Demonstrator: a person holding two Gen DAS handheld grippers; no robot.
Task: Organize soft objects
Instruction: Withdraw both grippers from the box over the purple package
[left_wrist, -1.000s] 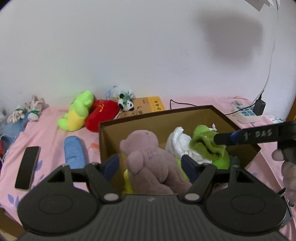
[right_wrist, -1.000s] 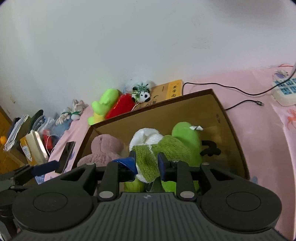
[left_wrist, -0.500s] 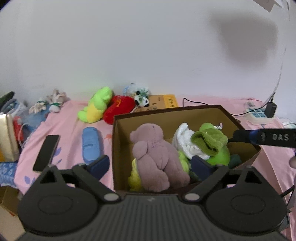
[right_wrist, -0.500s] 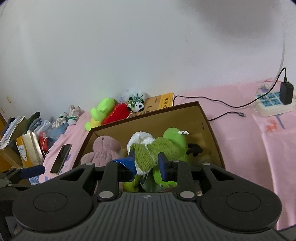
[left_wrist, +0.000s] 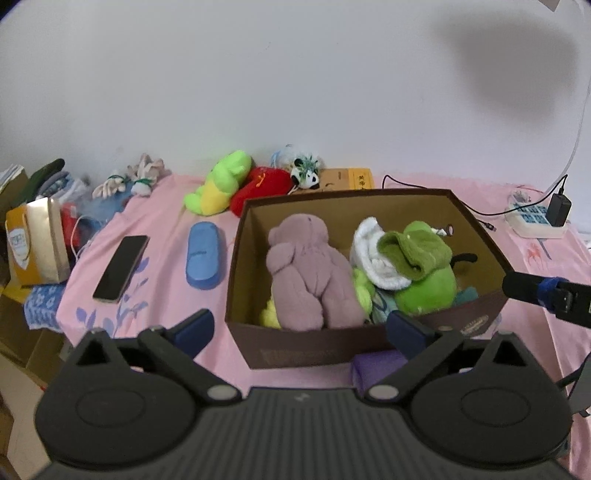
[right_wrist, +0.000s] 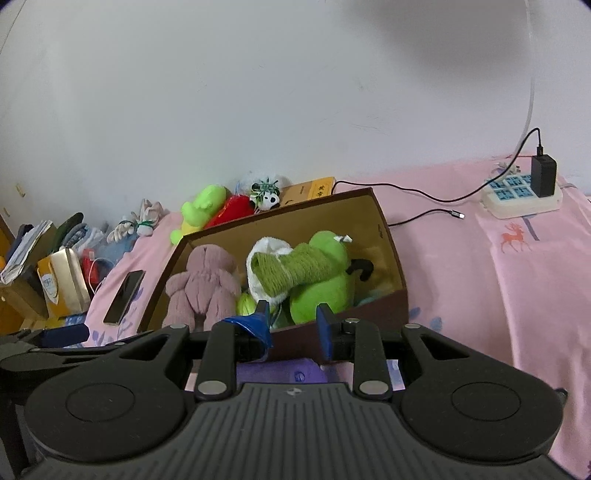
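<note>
A brown cardboard box (left_wrist: 306, 350) (right_wrist: 369, 317) stands on the pink bedsheet. Inside it lie a mauve teddy bear (left_wrist: 306, 273) (right_wrist: 203, 284), a white plush (left_wrist: 369, 251), a bright green plush (left_wrist: 424, 291) (right_wrist: 321, 295) and a green knitted cloth (left_wrist: 413, 251) (right_wrist: 295, 269) draped over those two. My left gripper (left_wrist: 301, 326) hovers before the box's front wall. Its jaws are opening wide, with nothing held between them. My right gripper (right_wrist: 291, 317) sits just outside the box's near rim, fingers slightly apart and empty. Its tip also shows in the left wrist view (left_wrist: 535, 291).
Left of the box lie a blue case (left_wrist: 203, 258) and a black phone (left_wrist: 120, 267). By the wall sit a green-yellow plush (left_wrist: 218, 184), a red plush (left_wrist: 258, 188) and a panda toy (left_wrist: 304, 175). A power strip (left_wrist: 535, 218) with cables is at the right. A purple item (left_wrist: 380, 365) lies before the box.
Both grippers drew back from the box. The left jaws spread wide off the mauve bear. The green cloth left the right fingers and now lies in the box.
</note>
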